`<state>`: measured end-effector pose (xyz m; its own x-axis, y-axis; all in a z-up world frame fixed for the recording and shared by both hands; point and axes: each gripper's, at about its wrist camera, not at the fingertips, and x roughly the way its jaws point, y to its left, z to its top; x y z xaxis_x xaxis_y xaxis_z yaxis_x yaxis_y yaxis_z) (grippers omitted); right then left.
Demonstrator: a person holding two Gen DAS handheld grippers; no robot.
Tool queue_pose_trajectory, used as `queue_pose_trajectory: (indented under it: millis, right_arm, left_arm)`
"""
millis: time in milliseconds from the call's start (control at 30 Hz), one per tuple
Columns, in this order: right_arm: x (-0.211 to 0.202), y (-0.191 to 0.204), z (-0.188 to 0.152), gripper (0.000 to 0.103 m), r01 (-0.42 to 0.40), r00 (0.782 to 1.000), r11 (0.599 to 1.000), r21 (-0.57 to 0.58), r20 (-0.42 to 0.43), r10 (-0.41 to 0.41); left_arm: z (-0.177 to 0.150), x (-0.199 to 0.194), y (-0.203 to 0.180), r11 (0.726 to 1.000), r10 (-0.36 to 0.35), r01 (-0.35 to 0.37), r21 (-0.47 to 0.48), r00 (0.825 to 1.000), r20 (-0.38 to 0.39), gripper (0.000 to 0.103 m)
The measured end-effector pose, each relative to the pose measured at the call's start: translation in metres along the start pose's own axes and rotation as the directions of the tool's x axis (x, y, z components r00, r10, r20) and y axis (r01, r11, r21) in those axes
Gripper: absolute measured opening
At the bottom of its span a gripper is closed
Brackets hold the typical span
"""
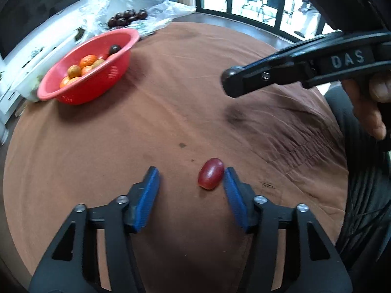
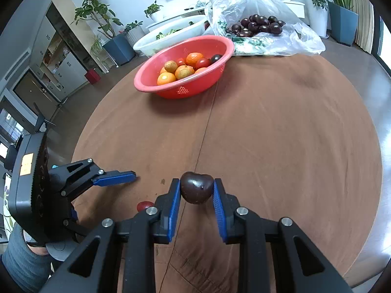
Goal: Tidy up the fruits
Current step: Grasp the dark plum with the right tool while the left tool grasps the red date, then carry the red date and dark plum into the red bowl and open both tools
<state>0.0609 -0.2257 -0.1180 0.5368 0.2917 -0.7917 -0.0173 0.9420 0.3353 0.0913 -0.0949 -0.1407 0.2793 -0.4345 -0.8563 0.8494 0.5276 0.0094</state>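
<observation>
A red grape tomato (image 1: 211, 173) lies on the brown tablecloth (image 1: 171, 112), between the open jaws of my left gripper (image 1: 191, 179) and close to its right finger. My right gripper (image 2: 196, 189) is shut on a dark plum (image 2: 197, 187) and holds it above the cloth. The right gripper also shows in the left wrist view (image 1: 234, 83), raised at the upper right. A red basket (image 2: 183, 66) with oranges, small tomatoes and a dark plum stands at the far side of the table. It also shows in the left wrist view (image 1: 88, 68).
A clear plastic bag (image 2: 266, 24) with several dark plums lies behind the basket. A white tub (image 2: 168, 36) stands to its left. The table edge curves round on the right (image 2: 381, 146). Potted plants and cabinets stand beyond the table.
</observation>
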Motion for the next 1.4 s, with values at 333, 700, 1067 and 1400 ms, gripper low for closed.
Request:
queue_pose_trajectory:
  millis: [333, 700, 1067, 1400]
  right_arm:
    - [-0.001, -0.002, -0.002, 0.029, -0.012, 1.000, 1.000, 0.010, 0.003, 0.012]
    - [-0.001, -0.001, -0.002, 0.029, -0.014, 1.000, 1.000, 0.009, 0.006, 0.013]
    - [-0.006, -0.006, 0.000, 0.029, -0.012, 1.000, 1.000, 0.026, 0.025, 0.012]
    - [-0.030, -0.036, 0.030, 0.029, 0.040, 0.995, 0.998, 0.058, 0.089, -0.045]
  left_arm:
    - [0.001, 0.001, -0.006, 0.998, -0.036, 0.036, 0.042, 0.999, -0.003, 0.033]
    - [-0.001, -0.001, -0.012, 0.998, -0.051, 0.051, 0.047, 0.999, -0.003, 0.017]
    - [-0.009, -0.025, 0.016, 0.997, -0.021, 0.026, -0.074, 0.998, 0.062, 0.017]
    - [0.005, -0.072, 0.094, 0.965, 0.109, -0.060, -0.255, 0.977, 0.181, 0.017]
